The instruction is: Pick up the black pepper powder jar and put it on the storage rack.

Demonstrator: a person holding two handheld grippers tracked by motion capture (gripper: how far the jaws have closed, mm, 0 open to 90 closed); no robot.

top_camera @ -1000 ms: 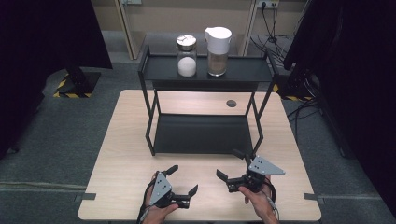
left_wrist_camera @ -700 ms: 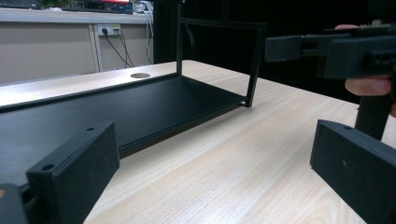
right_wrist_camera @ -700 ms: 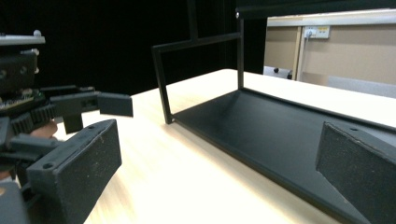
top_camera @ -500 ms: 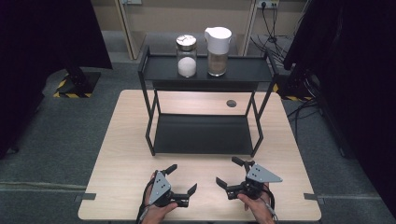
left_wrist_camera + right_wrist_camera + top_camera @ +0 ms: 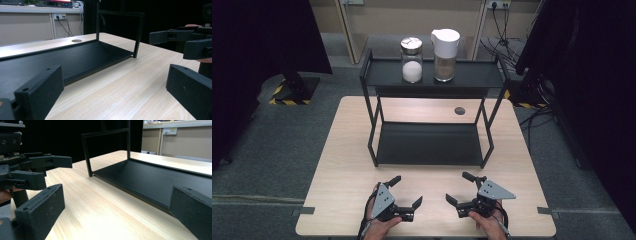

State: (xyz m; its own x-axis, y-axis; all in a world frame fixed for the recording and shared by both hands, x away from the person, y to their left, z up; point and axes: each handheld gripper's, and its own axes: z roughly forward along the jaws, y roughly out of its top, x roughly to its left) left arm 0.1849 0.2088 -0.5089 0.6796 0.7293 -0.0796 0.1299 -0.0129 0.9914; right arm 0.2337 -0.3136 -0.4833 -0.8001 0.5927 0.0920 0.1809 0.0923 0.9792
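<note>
From the high view, I have the left hand-held gripper (image 5: pixel 406 192) low over the near edge of the tabletop (image 5: pixel 342 165), its jaws spread wide with nothing between them. The right hand-held gripper (image 5: pixel 460 188) sits beside it at the same depth, jaws likewise spread and empty, and the two face each other across a strip of bare wood. Beyond them stands a black two-tier rack (image 5: pixel 432 145); its lower shelf rests on the tabletop just ahead of both grippers. On its top shelf stand a glass jar (image 5: pixel 412 60) of white contents with a metal lid and, just beside it, a white-lidded pitcher (image 5: pixel 445 48) of brownish contents, both upright and well apart from my grippers.

In the left gripper view, my own two black jaws frame the wood grain, wide apart. The rack's lower shelf (image 5: pixel 62 58) runs off to the left, and the right hand-held gripper (image 5: pixel 175 41) shows at the right edge, also parted.

In the right gripper view, my jaws stand equally wide. The lower shelf (image 5: pixel 155 178) lies to the right, and the left hand-held gripper (image 5: pixel 51 168) shows at the left, parted.
</note>
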